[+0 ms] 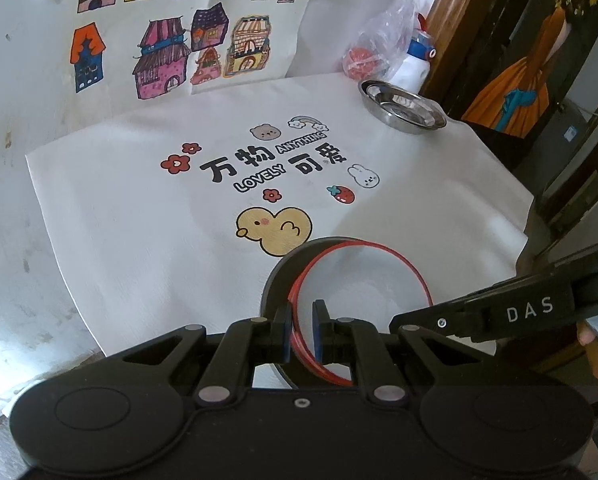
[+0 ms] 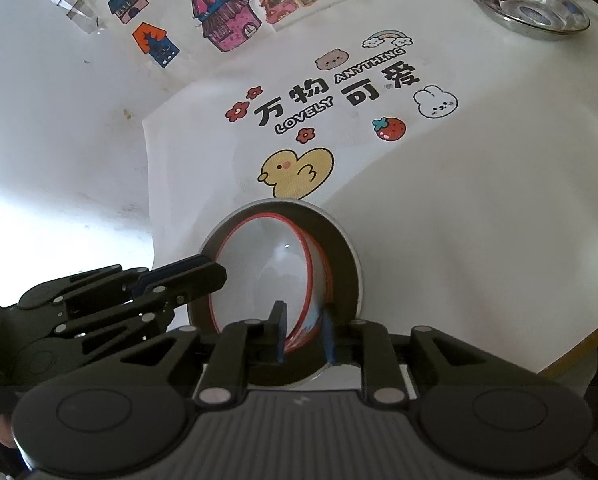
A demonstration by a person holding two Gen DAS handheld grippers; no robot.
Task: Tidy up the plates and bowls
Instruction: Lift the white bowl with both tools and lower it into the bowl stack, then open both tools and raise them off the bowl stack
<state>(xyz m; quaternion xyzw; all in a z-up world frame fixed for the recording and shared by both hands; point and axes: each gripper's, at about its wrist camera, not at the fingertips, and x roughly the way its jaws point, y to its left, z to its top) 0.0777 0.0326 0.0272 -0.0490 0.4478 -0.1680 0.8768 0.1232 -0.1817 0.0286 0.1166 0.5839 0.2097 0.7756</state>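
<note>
A white bowl with a red rim [image 1: 363, 300] [image 2: 267, 280] sits tilted inside a grey dish [image 1: 283, 272] [image 2: 339, 248] at the near edge of the printed white cloth. My left gripper [image 1: 302, 330] is shut on the bowl's left rim. My right gripper [image 2: 305, 336] is shut on the bowl's right rim; its arm shows in the left wrist view [image 1: 499, 312], and the left gripper's fingers [image 2: 187, 276] show in the right wrist view. A steel plate [image 1: 403, 106] [image 2: 527, 6] lies at the cloth's far right corner.
A sheet of coloured house drawings [image 1: 171, 28] [image 2: 227, 12] lies at the back. A plastic bag with a red object [image 1: 375, 52] and a bottle [image 1: 419, 48] stand behind the steel plate. Dark wooden furniture [image 1: 499, 40] borders the right; the table edge [image 2: 579, 356] runs near right.
</note>
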